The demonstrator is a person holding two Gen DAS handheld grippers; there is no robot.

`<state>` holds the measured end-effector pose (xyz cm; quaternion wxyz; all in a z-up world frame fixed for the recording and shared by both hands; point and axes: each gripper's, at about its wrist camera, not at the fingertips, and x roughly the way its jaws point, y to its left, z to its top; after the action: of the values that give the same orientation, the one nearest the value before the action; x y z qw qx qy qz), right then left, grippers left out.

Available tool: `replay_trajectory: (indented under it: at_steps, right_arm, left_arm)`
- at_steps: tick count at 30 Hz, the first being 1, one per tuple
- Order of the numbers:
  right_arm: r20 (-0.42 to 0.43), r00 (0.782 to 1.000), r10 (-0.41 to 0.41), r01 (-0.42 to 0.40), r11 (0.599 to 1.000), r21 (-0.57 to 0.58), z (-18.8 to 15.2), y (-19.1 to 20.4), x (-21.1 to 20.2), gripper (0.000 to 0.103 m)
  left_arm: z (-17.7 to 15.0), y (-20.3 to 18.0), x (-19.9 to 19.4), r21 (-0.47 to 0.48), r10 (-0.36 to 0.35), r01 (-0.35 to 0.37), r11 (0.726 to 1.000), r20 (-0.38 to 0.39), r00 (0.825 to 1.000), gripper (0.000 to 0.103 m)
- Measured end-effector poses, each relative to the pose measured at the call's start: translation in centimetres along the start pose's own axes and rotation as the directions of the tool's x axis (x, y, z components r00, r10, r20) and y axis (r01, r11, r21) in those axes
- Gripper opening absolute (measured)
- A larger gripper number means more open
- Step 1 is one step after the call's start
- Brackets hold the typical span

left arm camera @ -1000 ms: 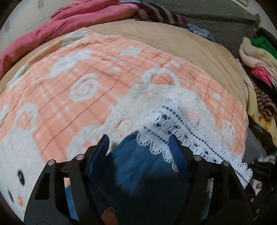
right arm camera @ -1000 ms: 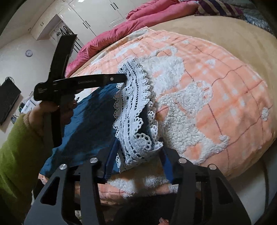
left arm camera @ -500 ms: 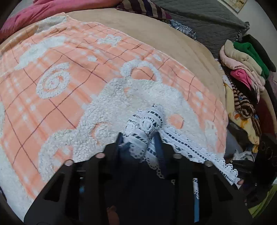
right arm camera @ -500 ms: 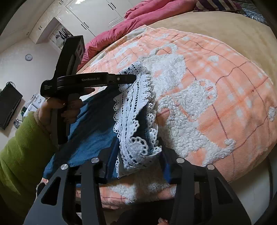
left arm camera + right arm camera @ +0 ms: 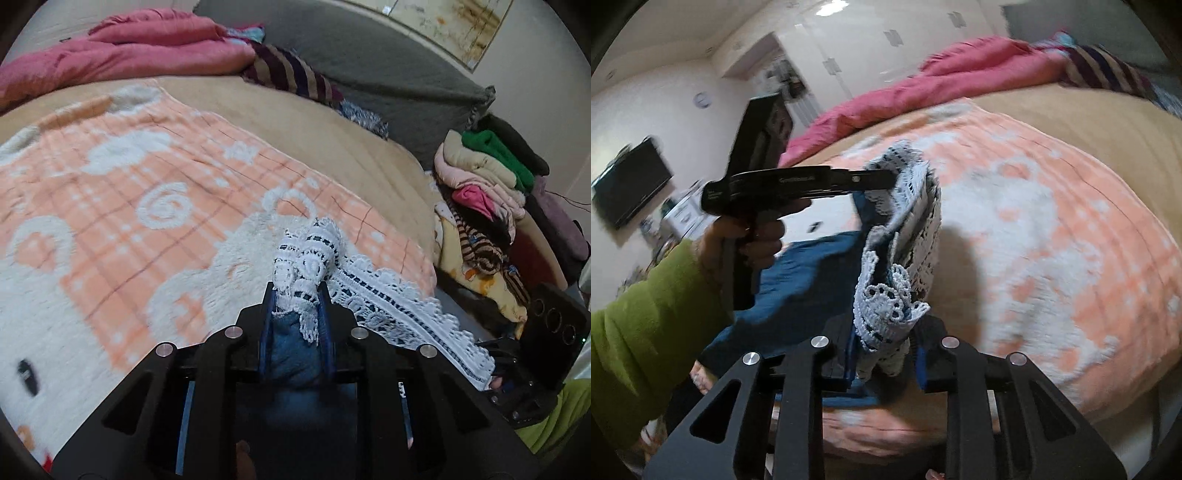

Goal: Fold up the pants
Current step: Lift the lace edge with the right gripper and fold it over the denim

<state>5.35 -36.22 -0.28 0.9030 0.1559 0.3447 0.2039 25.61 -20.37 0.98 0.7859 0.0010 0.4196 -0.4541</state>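
Peach-and-white blanket [image 5: 155,206] covers the bed, pink quilt [image 5: 122,55] behind. Blue pants [image 5: 798,273] with a white lace hem [image 5: 399,306] hang lifted above it — the left gripper [image 5: 295,295] and right gripper [image 5: 882,332] each pinch bunched lace, fingers closing on it. A green sleeve [image 5: 639,325] backs the left hand [image 5: 746,236].

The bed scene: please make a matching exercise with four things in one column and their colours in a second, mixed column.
Things:
1. pants
2. lace trim
3. sleeve
4. quilt

Colours:
A. green
B. pink
C. blue
D. white

Pairs: 1-C, 2-D, 3-A, 4-B
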Motion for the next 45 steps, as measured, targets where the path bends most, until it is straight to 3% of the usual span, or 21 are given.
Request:
replay_trajectory:
  at_steps: [8,12,15,18,20,22,24,26,27,29,34,36,38,40,42,43,44,45]
  right_arm:
    - [-0.03,0.995,0.098,-0.102,0.973,-0.206,-0.1,8.4,2.4,0.022]
    - [-0.083,0.991,0.104,-0.124,0.946,-0.3,-1.1,11.7,4.9,0.022]
    - [-0.153,0.984,0.094,-0.143,0.926,-0.35,-2.5,13.2,7.5,0.022]
    - [-0.183,0.981,0.067,-0.14,0.896,-0.422,-4.1,14.8,8.7,0.022]
    - [-0.196,0.98,0.045,-0.135,0.87,-0.475,-5.4,15.8,9.2,0.023]
    - [-0.199,0.979,0.033,-0.133,0.849,-0.512,-6.1,16.6,9.5,0.025]
    - [-0.188,0.982,0.022,-0.124,0.822,-0.556,-6.6,17.4,9.8,0.026]
    - [-0.186,0.982,0.01,-0.118,0.807,-0.578,-6.9,17.8,10.1,0.03]
    - [-0.192,0.981,0.016,-0.127,0.804,-0.581,-7.0,17.9,10.2,0.031]
    - [-0.193,0.981,0.017,-0.131,0.792,-0.597,-7.2,18.2,10.5,0.033]
    - [-0.201,0.978,0.046,-0.162,0.777,-0.608,-7.3,18.8,10.5,0.046]
    - [-0.198,0.978,0.068,-0.175,0.782,-0.598,-7.0,18.8,9.8,0.048]
    - [-0.199,0.975,0.099,-0.197,0.801,-0.566,-6.0,18.3,8.6,0.062]
    - [-0.173,0.976,0.131,-0.204,0.831,-0.518,-5.3,17.7,7.1,0.067]
    - [-0.16,0.978,0.136,-0.197,0.854,-0.481,-4.6,17.0,6.3,0.068]
    - [-0.145,0.983,0.116,-0.171,0.868,-0.466,-4.1,16.4,5.9,0.068]
    - [-0.14,0.985,0.102,-0.156,0.873,-0.463,-3.8,16.1,5.9,0.068]
    - [-0.133,0.988,0.078,-0.131,0.877,-0.462,-3.7,15.9,5.9,0.068]
  left_arm:
    - [-3.6,2.6,-6.8,-0.087,0.086,-0.081,0.993,0.055,0.995,0.014]
    - [-5.8,4.2,-8.2,-0.151,0.161,-0.157,0.976,0.017,0.987,0.015]
    - [-7.5,5.5,-9.2,-0.233,0.197,-0.192,0.953,-0.002,0.98,0.022]
    - [-9.3,6.8,-10.8,-0.339,0.211,-0.196,0.92,0.008,0.977,0.038]
    - [-10.9,7.7,-11.9,-0.416,0.193,-0.161,0.895,0.036,0.981,0.055]
    - [-12.0,8.2,-12.5,-0.461,0.17,-0.12,0.879,0.069,0.983,0.061]
    - [-13.1,8.7,-13.1,-0.507,0.099,-0.018,0.862,0.134,0.986,0.07]
    - [-14.1,9.3,-13.5,-0.548,0.027,0.1,0.831,0.219,0.975,0.085]
    - [-14.4,9.6,-13.7,-0.554,0.005,0.137,0.821,0.247,0.969,0.088]
    - [-14.4,9.8,-13.6,-0.554,-0.001,0.149,0.819,0.258,0.966,0.092]
    - [-13.8,9.5,-12.9,-0.555,0.035,0.088,0.827,0.206,0.978,0.092]
    - [-13.4,9.2,-12.4,-0.548,0.074,0.032,0.836,0.17,0.983,0.082]
    - [-13.0,9.0,-11.8,-0.536,0.1,-0.008,0.844,0.143,0.985,0.069]
    - [-12.7,8.9,-11.6,-0.529,0.121,-0.032,0.848,0.135,0.983,0.061]
    - [-12.5,9.0,-11.6,-0.515,0.156,-0.068,0.854,0.129,0.979,0.044]
    - [-12.7,9.2,-11.6,-0.514,0.167,-0.079,0.854,0.127,0.978,0.026]
    - [-12.6,9.4,-11.5,-0.516,0.172,-0.088,0.852,0.118,0.978,0.017]
    - [-12.6,9.5,-11.5,-0.519,0.175,-0.094,0.849,0.109,0.979,0.017]
